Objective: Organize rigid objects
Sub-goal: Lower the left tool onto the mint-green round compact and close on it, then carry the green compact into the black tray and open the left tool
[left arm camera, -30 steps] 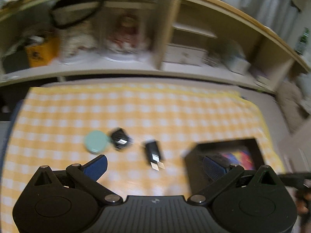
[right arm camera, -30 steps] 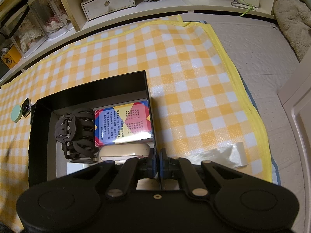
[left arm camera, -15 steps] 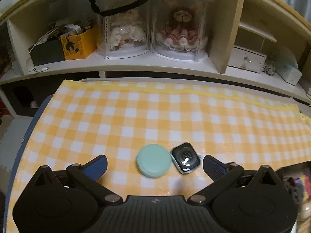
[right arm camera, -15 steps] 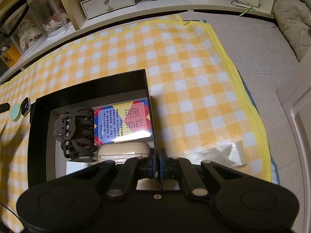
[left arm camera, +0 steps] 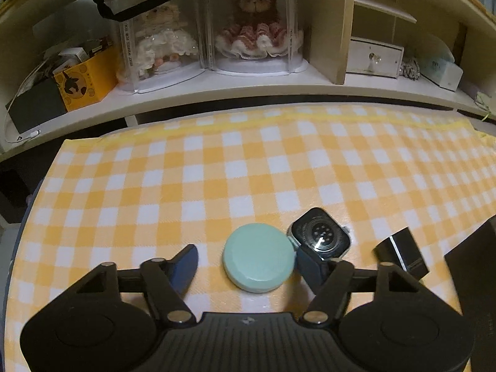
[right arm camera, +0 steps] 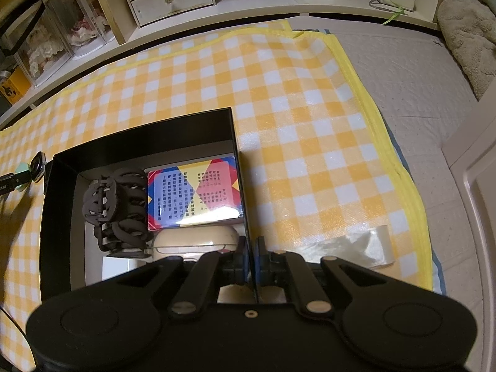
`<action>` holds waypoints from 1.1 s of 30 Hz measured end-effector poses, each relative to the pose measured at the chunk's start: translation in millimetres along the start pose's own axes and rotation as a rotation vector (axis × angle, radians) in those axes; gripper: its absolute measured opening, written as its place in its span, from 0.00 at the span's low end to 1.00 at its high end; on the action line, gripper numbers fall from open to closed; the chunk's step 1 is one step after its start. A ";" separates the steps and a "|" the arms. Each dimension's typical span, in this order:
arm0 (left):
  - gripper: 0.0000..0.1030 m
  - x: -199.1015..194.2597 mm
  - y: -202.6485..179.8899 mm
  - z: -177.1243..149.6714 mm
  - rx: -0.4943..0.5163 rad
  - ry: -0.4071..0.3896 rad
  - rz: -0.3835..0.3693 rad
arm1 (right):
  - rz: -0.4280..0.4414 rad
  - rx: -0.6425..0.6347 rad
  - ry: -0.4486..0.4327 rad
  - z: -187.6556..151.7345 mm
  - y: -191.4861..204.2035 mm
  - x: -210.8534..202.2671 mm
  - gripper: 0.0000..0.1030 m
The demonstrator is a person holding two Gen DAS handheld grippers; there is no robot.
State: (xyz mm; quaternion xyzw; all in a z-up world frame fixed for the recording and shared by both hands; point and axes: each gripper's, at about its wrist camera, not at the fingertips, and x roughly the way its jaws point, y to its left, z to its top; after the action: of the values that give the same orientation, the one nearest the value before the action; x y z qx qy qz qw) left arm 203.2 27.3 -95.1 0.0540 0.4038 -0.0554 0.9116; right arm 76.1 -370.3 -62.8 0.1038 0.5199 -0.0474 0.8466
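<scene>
A round mint-green case (left arm camera: 259, 257) lies on the yellow checked cloth between the fingers of my open left gripper (left arm camera: 248, 268). A black watch body (left arm camera: 321, 237) lies face down touching the case's right side, by my right finger. A small black block (left arm camera: 400, 252) lies further right. My right gripper (right arm camera: 251, 259) is shut on the right wall of the black box (right arm camera: 238, 142). The box holds a black hair claw (right arm camera: 116, 207), a colourful card pack (right arm camera: 193, 197) and a cream case (right arm camera: 195, 241).
A low shelf runs along the far edge with two clear doll cases (left arm camera: 210, 31), a yellow box (left arm camera: 83, 76) and a white drawer unit (left arm camera: 375, 57). A clear plastic scrap (right arm camera: 350, 246) lies on the cloth right of the box. A quilted mat (right arm camera: 412, 77) lies beyond the cloth's right hem.
My left gripper has swung left from the box and dropped toward the cloth, so the green case now lies between its open fingers. The right gripper has not moved.
</scene>
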 end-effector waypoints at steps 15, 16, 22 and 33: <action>0.49 -40.2 -2.4 13.3 -0.047 -0.075 -0.043 | -0.002 -0.002 0.006 0.6 0.1 3.0 0.05; 0.49 -47.1 -5.4 16.5 -0.049 -0.089 -0.061 | -0.001 -0.002 0.006 0.6 -0.2 3.3 0.05; 0.49 -93.5 -44.6 20.5 0.022 -0.136 -0.229 | -0.002 -0.001 0.006 0.6 -0.1 3.3 0.04; 0.49 -139.9 -134.9 -21.0 0.370 -0.109 -0.514 | 0.000 0.000 0.005 0.8 0.3 3.7 0.04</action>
State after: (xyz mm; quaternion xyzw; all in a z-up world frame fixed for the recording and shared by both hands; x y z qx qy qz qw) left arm 75.0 -95.0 -12.6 0.1119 0.3377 -0.3591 0.8629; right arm 78.6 -370.1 -65.8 0.1040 0.5221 -0.0471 0.8452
